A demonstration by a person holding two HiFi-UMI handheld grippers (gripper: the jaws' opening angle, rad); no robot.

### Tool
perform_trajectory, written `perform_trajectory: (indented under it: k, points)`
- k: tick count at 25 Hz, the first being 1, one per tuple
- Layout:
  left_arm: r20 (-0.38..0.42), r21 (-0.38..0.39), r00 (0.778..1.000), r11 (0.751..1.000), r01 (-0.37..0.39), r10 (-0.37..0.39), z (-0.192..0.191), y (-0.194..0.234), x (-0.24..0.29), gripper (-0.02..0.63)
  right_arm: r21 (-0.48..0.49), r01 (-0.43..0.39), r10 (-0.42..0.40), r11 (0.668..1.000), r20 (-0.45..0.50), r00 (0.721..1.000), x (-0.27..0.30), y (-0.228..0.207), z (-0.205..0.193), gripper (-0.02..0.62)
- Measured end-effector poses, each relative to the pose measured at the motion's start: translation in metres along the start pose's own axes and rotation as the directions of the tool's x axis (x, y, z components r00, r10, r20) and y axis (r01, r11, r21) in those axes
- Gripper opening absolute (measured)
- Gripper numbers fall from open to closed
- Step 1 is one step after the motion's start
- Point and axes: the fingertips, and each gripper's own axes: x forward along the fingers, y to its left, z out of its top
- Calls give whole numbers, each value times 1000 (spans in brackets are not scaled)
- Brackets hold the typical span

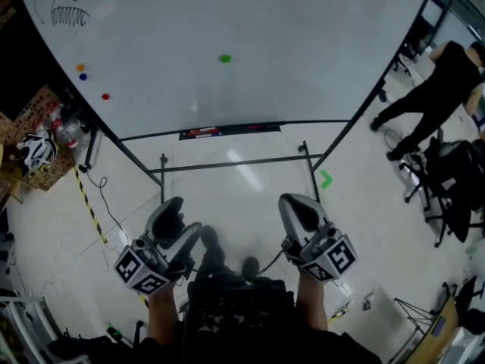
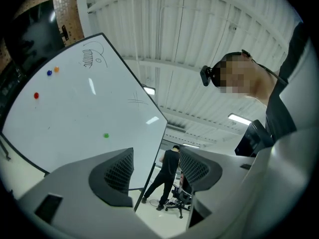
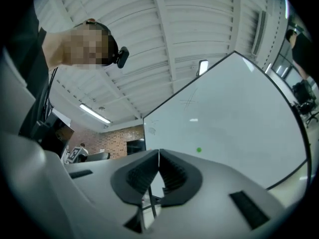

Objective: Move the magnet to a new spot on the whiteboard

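A green magnet (image 1: 225,58) sticks near the middle of the whiteboard (image 1: 303,44), far ahead of both grippers. It also shows as a small dot in the left gripper view (image 2: 106,135) and the right gripper view (image 3: 199,150). My left gripper (image 1: 180,217) is held low and well back from the board, its jaws apart with nothing between them (image 2: 157,168). Beside it my right gripper (image 1: 299,207) is shut and empty, its pads meeting (image 3: 159,171).
Orange (image 1: 80,67), blue (image 1: 83,76) and red (image 1: 105,96) magnets sit at the board's left, below a fish sketch (image 1: 70,10). A marker tray (image 1: 227,131) and stand bars (image 1: 235,161) lie under the board. A person (image 1: 432,89) and office chair (image 1: 447,188) are right; clutter (image 1: 34,146) is left.
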Motion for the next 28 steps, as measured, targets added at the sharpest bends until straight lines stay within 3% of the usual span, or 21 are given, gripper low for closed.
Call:
perform_trajectory:
  k: [6,14,21,28]
  points:
    - [0,41,1000,999,13,-13,9,-36,-1,281,3,-40,40,999,59,997,-22,23,20,18]
    - [8,48,993,992,114,-114,21,-43,-15,281,-35,18,-16,999,79,997,-20,46,21,17]
    - [23,-5,995,995,101,-101,39,-16,-77,281,-48,-5,5,999,-11,1000,24,106,-7,15]
    - [61,-39,987,988,152,-150,42,10,-117,281,-117,7,-22,993,-129,991,45,152,-37,15]
